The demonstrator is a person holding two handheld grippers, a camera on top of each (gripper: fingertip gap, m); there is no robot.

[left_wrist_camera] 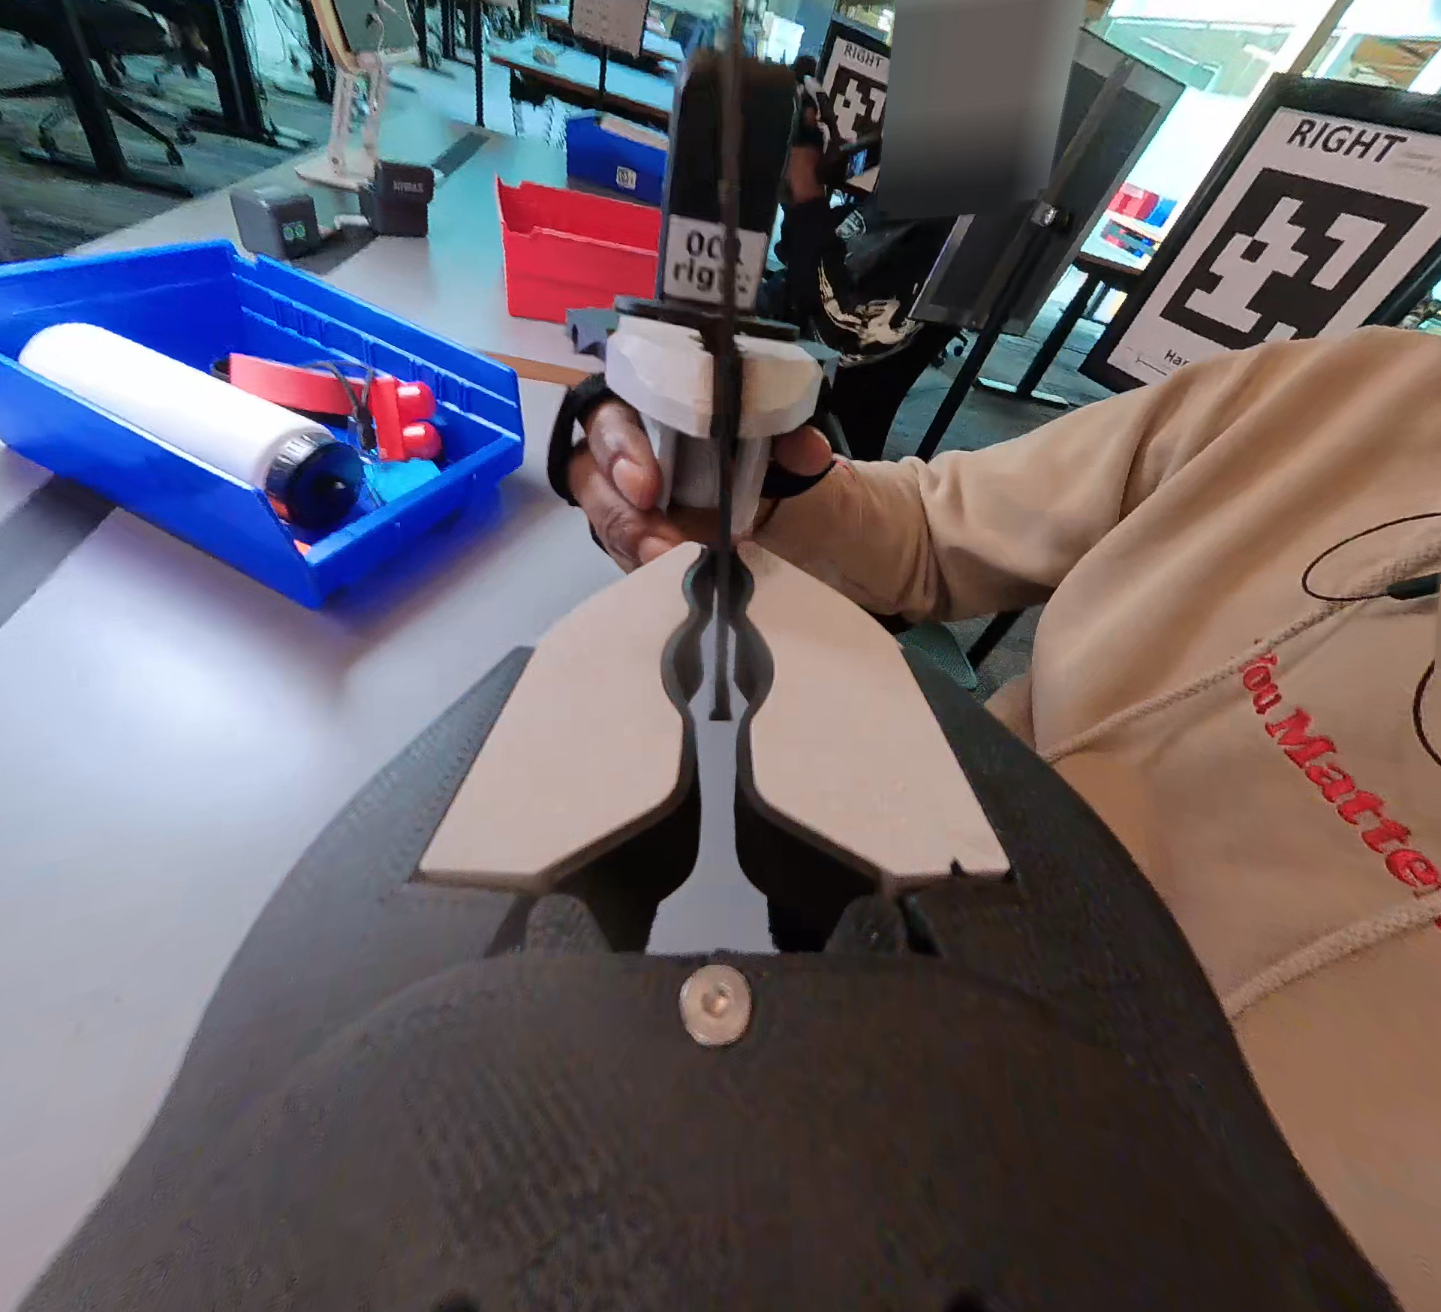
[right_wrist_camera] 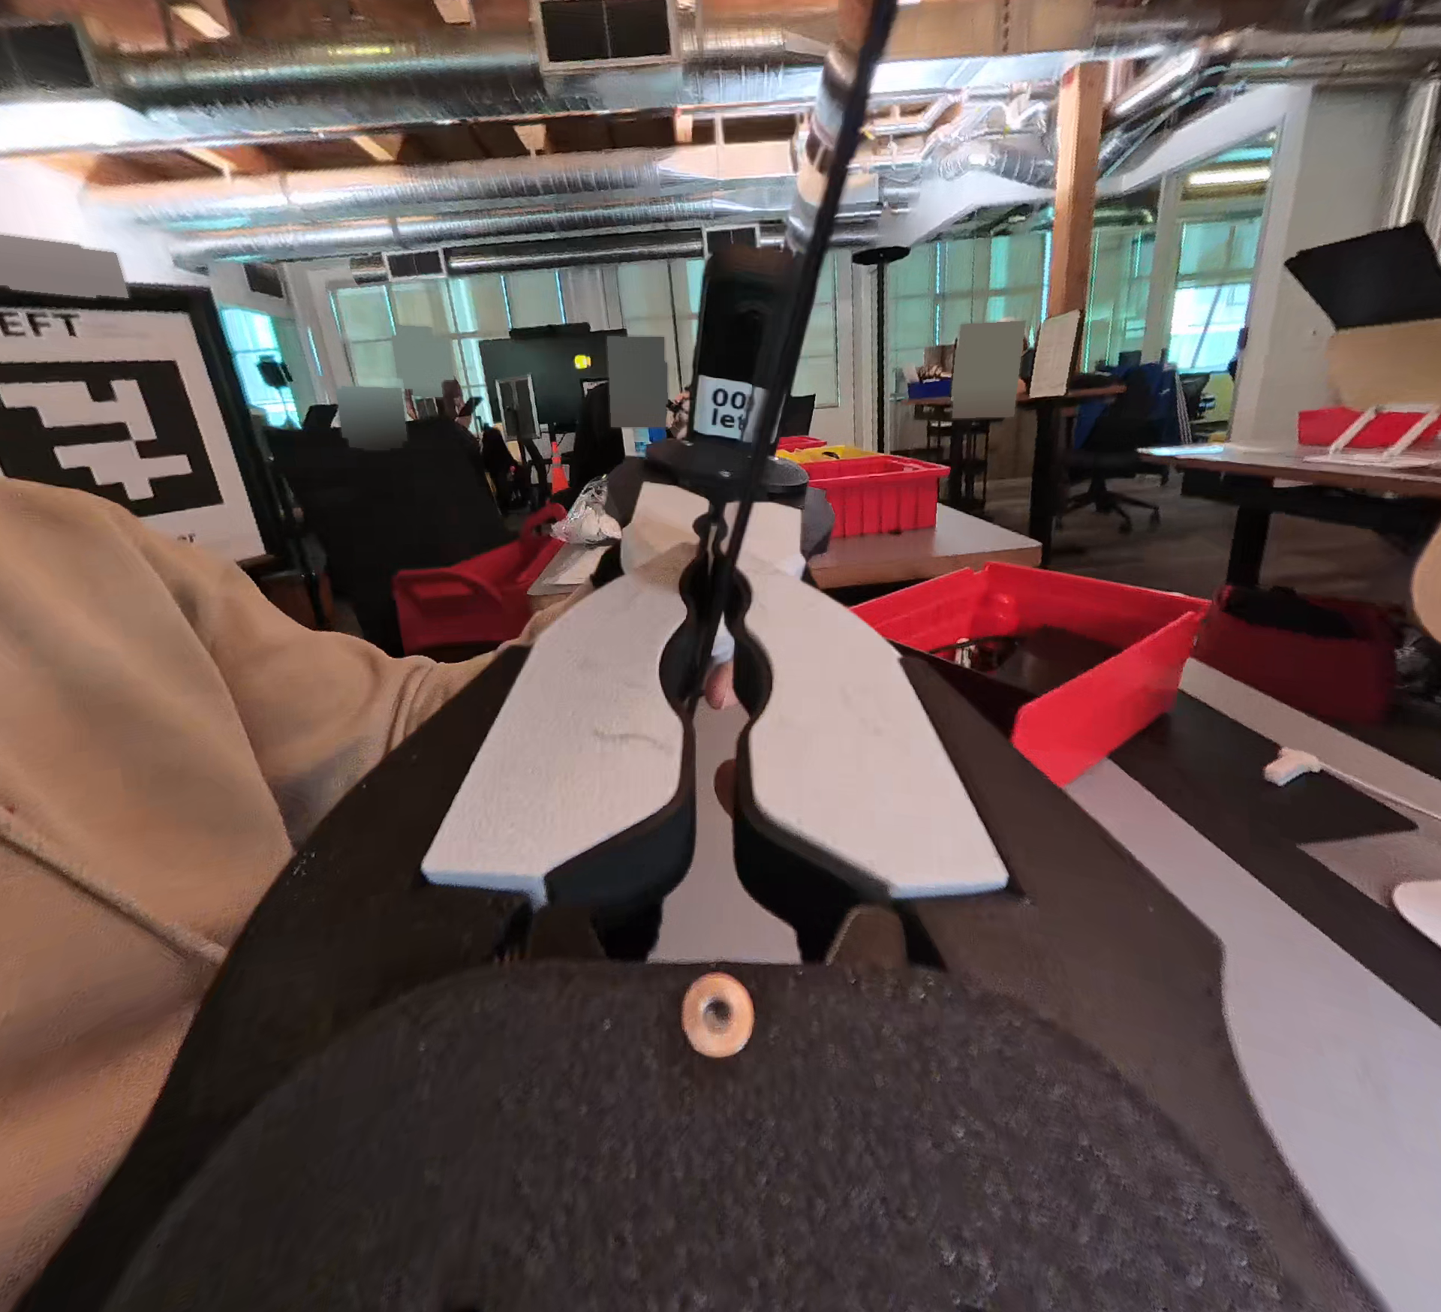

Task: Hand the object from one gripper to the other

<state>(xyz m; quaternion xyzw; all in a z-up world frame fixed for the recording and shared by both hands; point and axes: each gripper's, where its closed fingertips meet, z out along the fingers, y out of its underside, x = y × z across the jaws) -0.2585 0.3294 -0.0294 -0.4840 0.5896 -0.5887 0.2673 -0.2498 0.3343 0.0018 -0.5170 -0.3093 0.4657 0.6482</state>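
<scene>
- We are in the middle of the handover, judging by how things lie: both grippers face each other nose to nose, and the same thin black rod [left_wrist_camera: 727, 417] runs through both.
- Our left gripper [left_wrist_camera: 721, 561] is clenched on the rod. In the left wrist view its white fingers [left_wrist_camera: 593, 736] meet at the tips, and the lower end of the rod sits in the wavy slot between them.
- From there the rod rises straight ahead of the left gripper, across the front of the right gripper's body and the hand [left_wrist_camera: 631, 487] holding it, and out of the top of the view.
- Our right gripper [right_wrist_camera: 717, 573] also looks closed on the rod [right_wrist_camera: 787, 307]. Its fingers [right_wrist_camera: 577, 721] are drawn together near the tips, with the rod passing through the slot and slanting up and to the right. We cannot tell how firmly it pinches.
- The rod is off the table, carried between the two grippers.
- To the left of the left gripper sits a blue bin [left_wrist_camera: 234, 518] with a white roll [left_wrist_camera: 164, 409] in it; ahead is a red bin [left_wrist_camera: 561, 261]. Neither touches the rod.
- We cannot tell from these views which gripper is the giver.
- The next move, as we judge it, calls for one gripper to ease open while the other keeps its pinch, then for the two to draw apart along the line of the rod.
- The rod is long and thin, so a loose pinch may let it swing or slip.
</scene>
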